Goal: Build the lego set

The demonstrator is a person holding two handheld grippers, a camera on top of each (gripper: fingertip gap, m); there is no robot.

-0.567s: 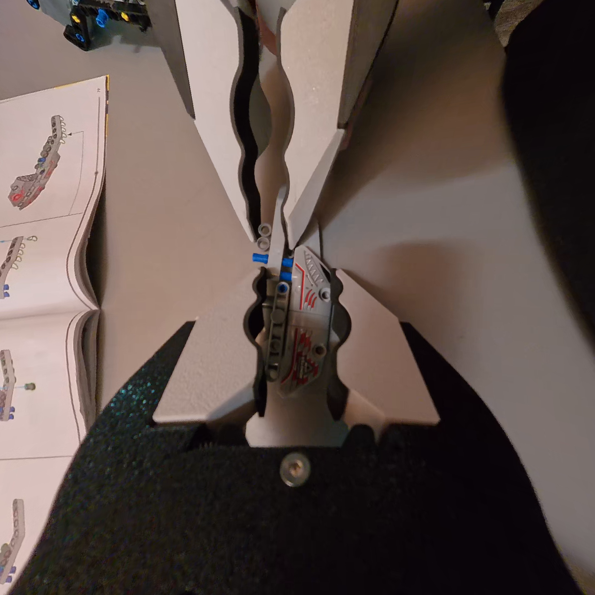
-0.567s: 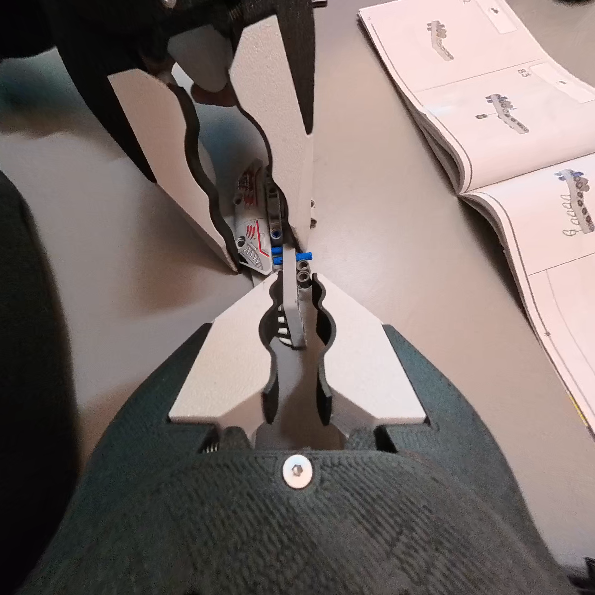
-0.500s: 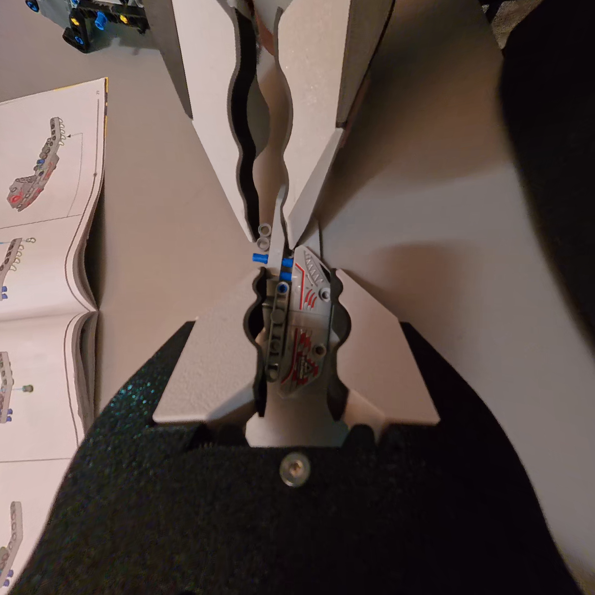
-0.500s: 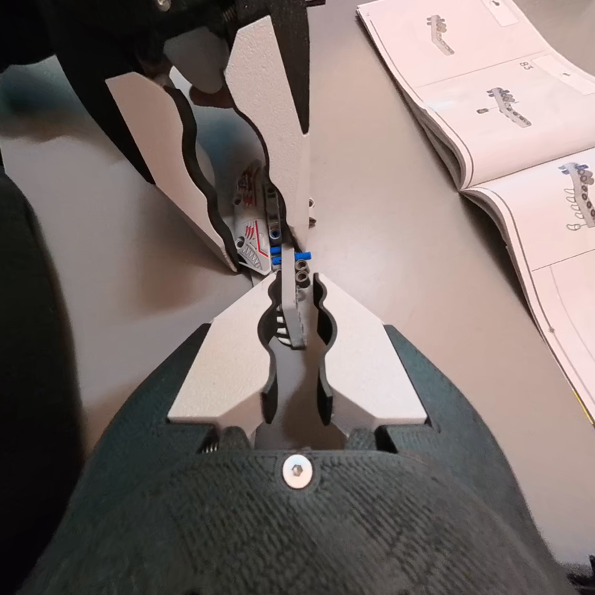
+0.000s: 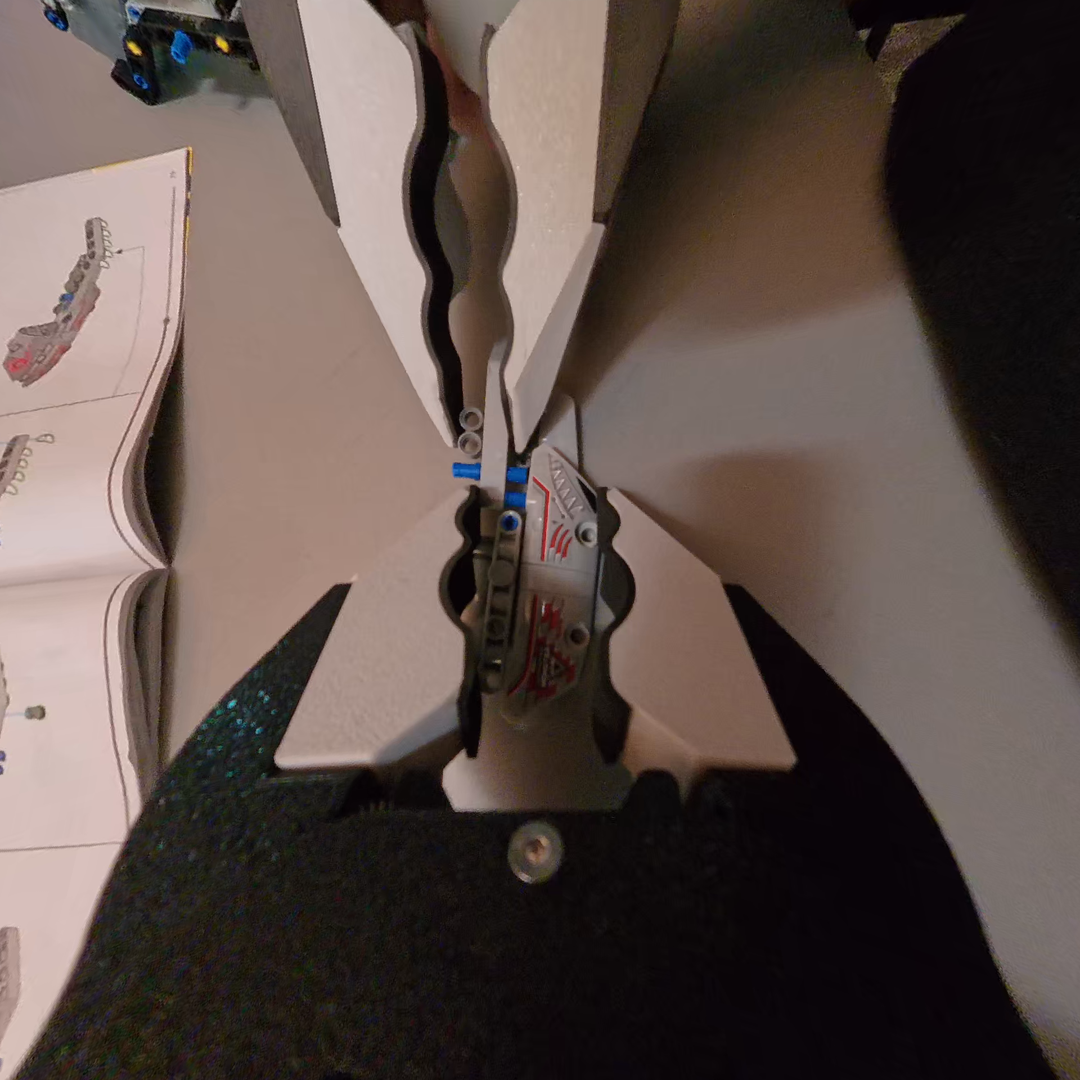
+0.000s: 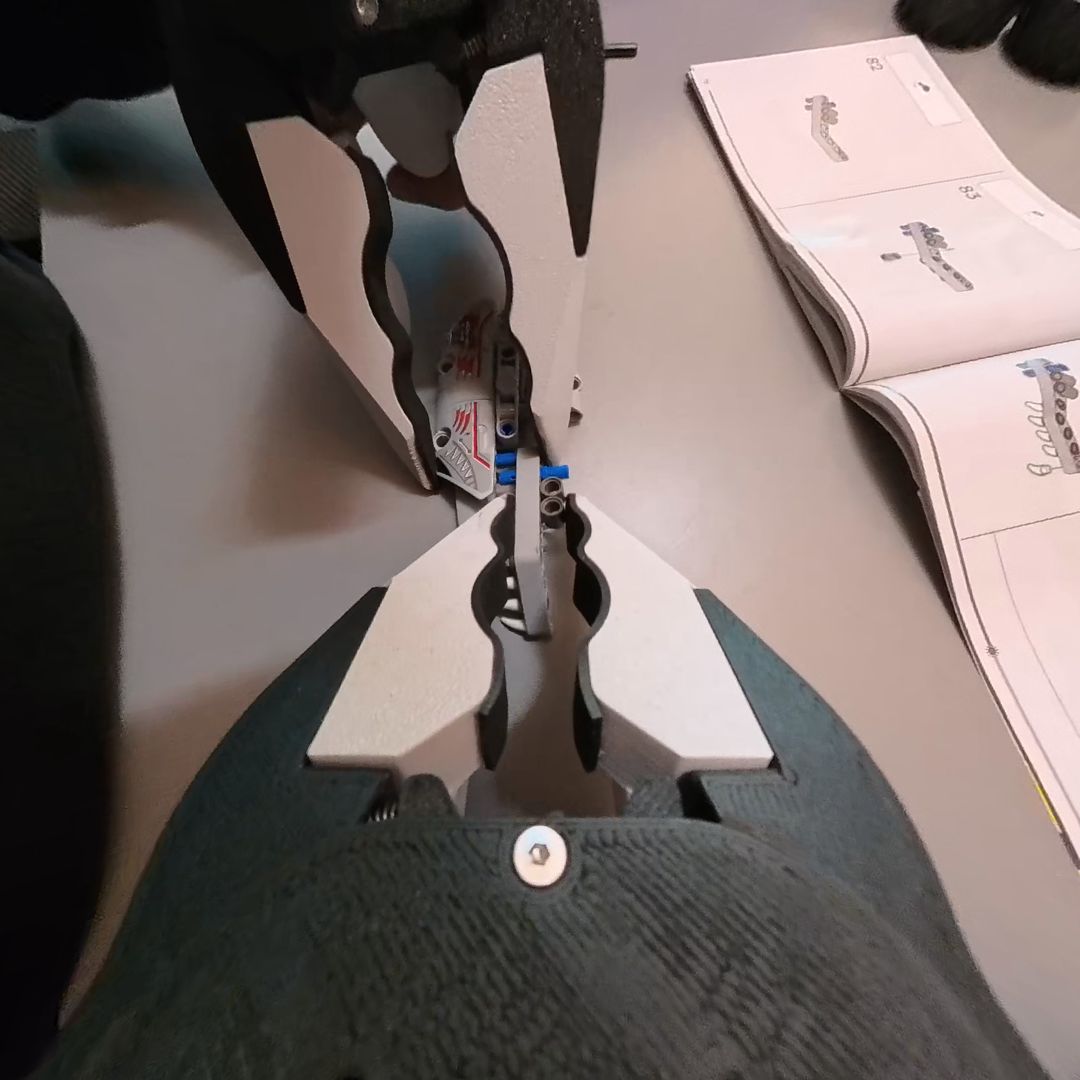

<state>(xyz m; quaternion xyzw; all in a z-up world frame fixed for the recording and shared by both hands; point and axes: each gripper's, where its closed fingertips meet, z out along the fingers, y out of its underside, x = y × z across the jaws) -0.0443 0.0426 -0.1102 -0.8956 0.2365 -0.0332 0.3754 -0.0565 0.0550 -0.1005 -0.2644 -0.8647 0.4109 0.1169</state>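
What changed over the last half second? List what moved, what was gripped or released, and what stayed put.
Almost nothing moved. In the right wrist view the instruction booklet sits slightly lower in frame, so that view shifted a little. Nothing was gripped or released: the left tongs stay shut on the printed grey panel assembly, the right tongs stay shut on the plain grey beam, and the blue pins remain between the two pieces.

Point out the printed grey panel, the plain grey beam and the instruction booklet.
printed grey panel [image 5: 558, 561]: left wrist view, on its red-marked face.
plain grey beam [image 6: 530, 561]: right wrist view, on its flat side.
instruction booklet [image 6: 876, 175]: right wrist view, on the far page.
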